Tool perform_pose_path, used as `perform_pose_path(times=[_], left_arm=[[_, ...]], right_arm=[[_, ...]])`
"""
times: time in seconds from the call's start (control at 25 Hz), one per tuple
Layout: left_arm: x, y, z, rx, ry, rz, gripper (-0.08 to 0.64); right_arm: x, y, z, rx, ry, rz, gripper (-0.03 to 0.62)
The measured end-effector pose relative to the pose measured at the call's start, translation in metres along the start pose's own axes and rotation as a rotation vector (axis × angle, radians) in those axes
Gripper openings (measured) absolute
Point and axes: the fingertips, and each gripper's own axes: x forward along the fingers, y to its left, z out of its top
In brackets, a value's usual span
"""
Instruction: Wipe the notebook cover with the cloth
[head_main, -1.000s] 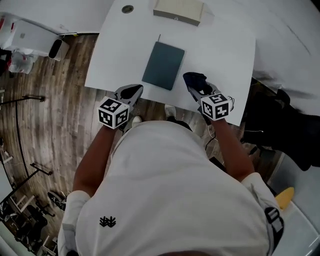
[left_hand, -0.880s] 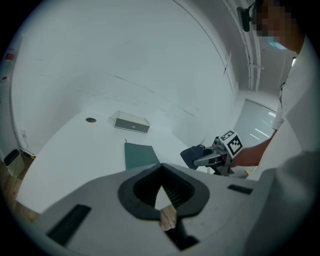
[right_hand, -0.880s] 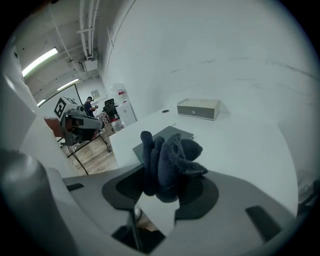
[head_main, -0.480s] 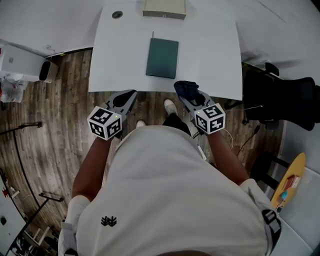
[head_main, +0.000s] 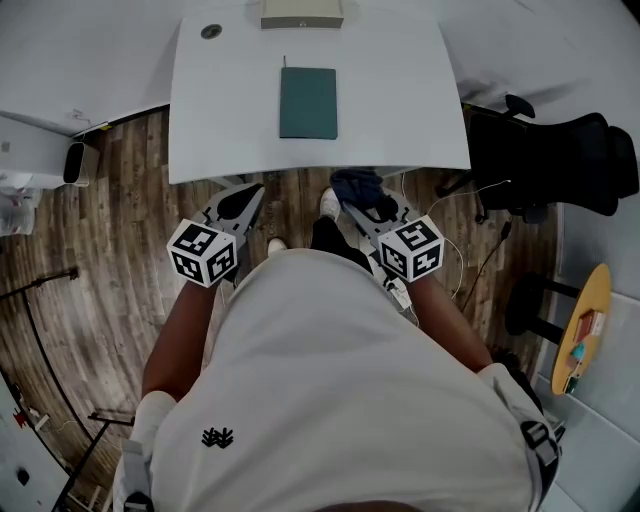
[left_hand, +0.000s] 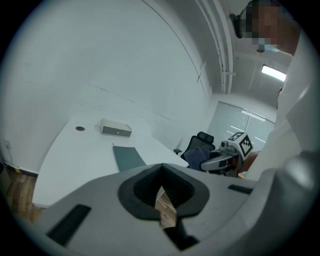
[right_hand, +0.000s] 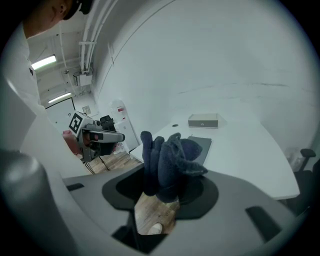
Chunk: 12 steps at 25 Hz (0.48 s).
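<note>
Teal and closed, one notebook (head_main: 308, 102) lies flat on the single white table (head_main: 400, 110), in the upper middle of the head view, with bare tabletop on all four sides of it. One dark blue cloth (head_main: 357, 188) is bunched just below the table's near edge, over the wooden floor (head_main: 110, 230) and not over the tabletop. It is clenched in the right gripper (head_main: 365, 205), whose jaws are pressed onto it with folds sticking out past them. The left gripper (head_main: 240, 203), at lower left of the notebook, has its jaws drawn together on nothing. It too sits off the table, below the near edge.

One pale box (head_main: 302, 13) stands at the table's far edge, straight above the notebook and apart from it, and one small dark disc (head_main: 211, 31) lies near the upper left corner. One black office chair (head_main: 560, 160) stands beyond the table's right edge.

Half a second ago the cloth overlapped the table's near edge. Both grippers have since drawn back clear of it, and the notebook has not been moved.
</note>
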Motion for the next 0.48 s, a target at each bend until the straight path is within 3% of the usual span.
perform_pose_path(times=[0.48], left_arm=[[-0.006,-0.012,-0.002,0.020,-0.010,-0.043,0.006]], right_arm=[[-0.007,0.028,0.002,0.001,-0.022,0.018,0.167]])
